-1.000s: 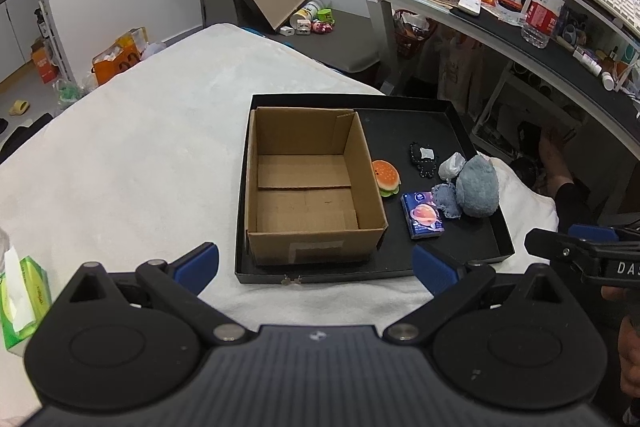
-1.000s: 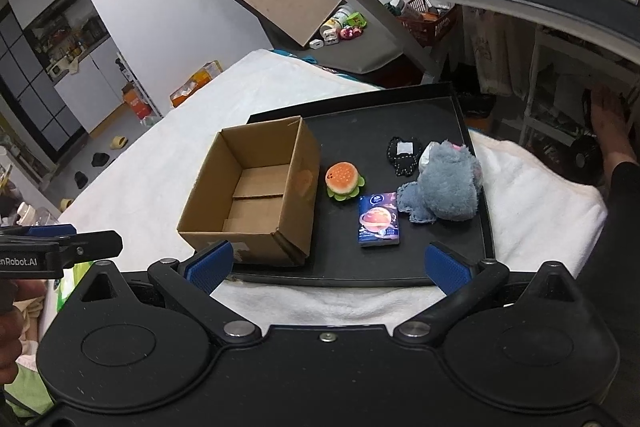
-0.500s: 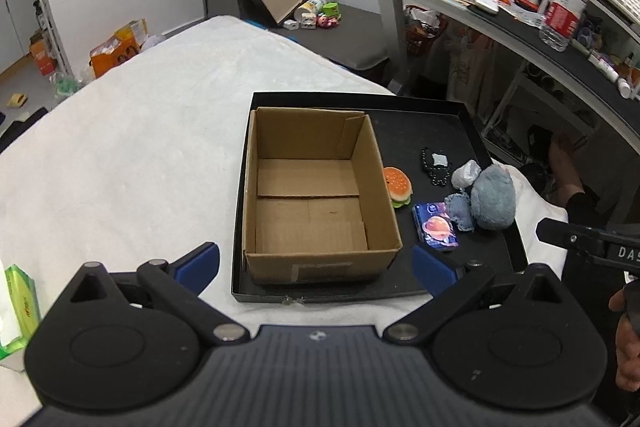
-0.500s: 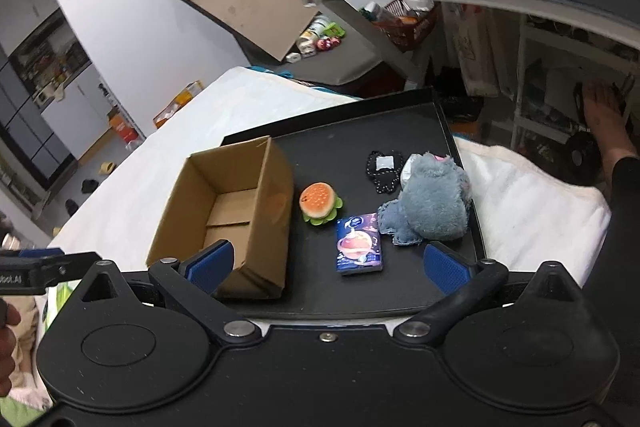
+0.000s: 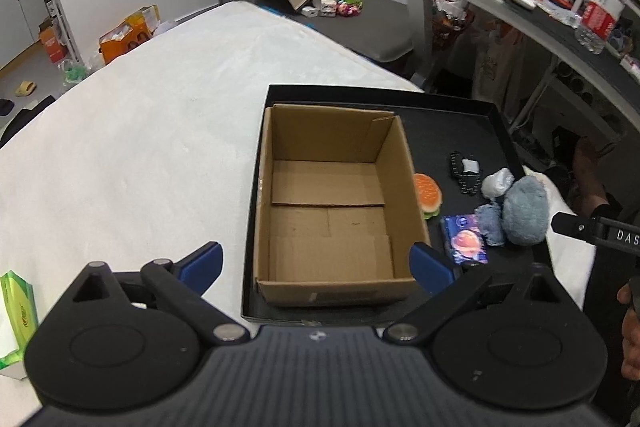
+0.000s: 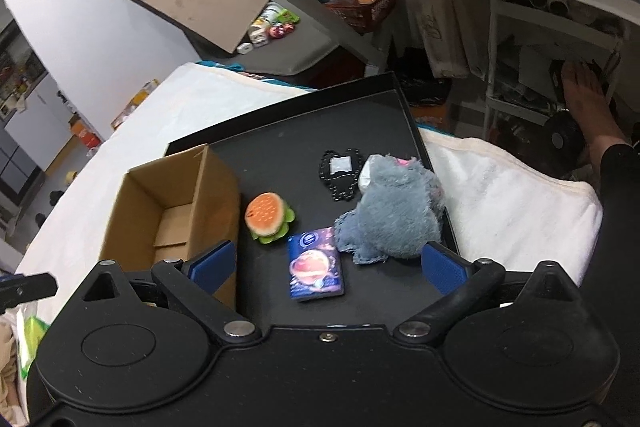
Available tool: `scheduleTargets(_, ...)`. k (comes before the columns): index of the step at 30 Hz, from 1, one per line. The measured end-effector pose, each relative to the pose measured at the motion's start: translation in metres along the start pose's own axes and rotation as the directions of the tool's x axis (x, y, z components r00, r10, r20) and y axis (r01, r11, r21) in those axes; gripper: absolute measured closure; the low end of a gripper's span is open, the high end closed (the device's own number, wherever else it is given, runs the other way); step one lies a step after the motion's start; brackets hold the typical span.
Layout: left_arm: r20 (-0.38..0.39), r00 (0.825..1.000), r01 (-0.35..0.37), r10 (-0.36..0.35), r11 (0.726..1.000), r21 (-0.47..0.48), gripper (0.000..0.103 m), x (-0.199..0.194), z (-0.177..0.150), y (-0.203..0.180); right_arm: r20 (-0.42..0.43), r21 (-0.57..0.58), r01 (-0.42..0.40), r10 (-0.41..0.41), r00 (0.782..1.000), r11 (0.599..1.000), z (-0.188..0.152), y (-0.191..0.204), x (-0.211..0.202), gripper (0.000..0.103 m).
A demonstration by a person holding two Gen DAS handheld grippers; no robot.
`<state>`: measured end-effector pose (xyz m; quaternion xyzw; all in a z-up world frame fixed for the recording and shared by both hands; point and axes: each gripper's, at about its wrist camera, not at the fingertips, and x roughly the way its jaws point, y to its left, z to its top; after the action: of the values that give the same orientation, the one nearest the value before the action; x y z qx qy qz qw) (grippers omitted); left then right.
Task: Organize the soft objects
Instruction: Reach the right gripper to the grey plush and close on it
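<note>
The soft things lie together on the right half of a black tray: a grey plush toy at the tray's right edge, a burger-shaped toy left of it, just beside the box wall, and a blue tissue pack near them, touching the plush's ragged lower edge. Beyond the plush, farther from the cameras, lies a flat black beaded piece.

The left half of the tray carries an open cardboard box. Its flaps lie flat on the floor and nothing is in it. The tray sits on a white cloth over the table. At the near left edge of the cloth stands a green tissue box.

The left gripper hovers over the near end of the cardboard box, its blue-padded fingers spread wide and holding nothing. The right gripper hangs above the near right part of the tray, jaws likewise spread wide and empty, with the tissue pack showing between its fingers and the plush just beyond the right one.
</note>
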<state>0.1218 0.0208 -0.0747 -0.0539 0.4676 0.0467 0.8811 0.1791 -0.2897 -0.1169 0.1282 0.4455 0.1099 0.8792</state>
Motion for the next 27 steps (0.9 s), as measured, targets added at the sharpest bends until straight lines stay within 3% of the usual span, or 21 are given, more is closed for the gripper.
scheduleTargets(11, -0.076, 0.995, -0.061, 0.059, 0.998, -0.026, 0.008, 0.044, 0.004, 0.009, -0.071, 0.024, 0.068, -0.066, 0.995, 0.997, 0.015, -0.015, 0.05, 0.003)
scheduleTargets(15, -0.112, 0.99, -0.086, 0.083, 0.996, -0.025, 0.013, 0.062, 0.005, 0.008, -0.085, -0.007, 0.088, -0.088, 0.992, 0.996, 0.019, -0.017, 0.067, 0.003)
scheduleTargets(22, -0.145, 0.982, -0.124, 0.119, 0.992, -0.025, 0.014, 0.086, 0.009, 0.012, -0.107, -0.035, 0.096, -0.099, 0.989, 0.995, 0.024, -0.024, 0.089, 0.003)
scheduleTargets(27, -0.167, 0.977, -0.14, 0.136, 0.99, -0.017, 0.014, 0.099, 0.009, 0.013, -0.103, -0.06, 0.132, -0.137, 0.985, 0.989, 0.019, -0.027, 0.102, 0.01)
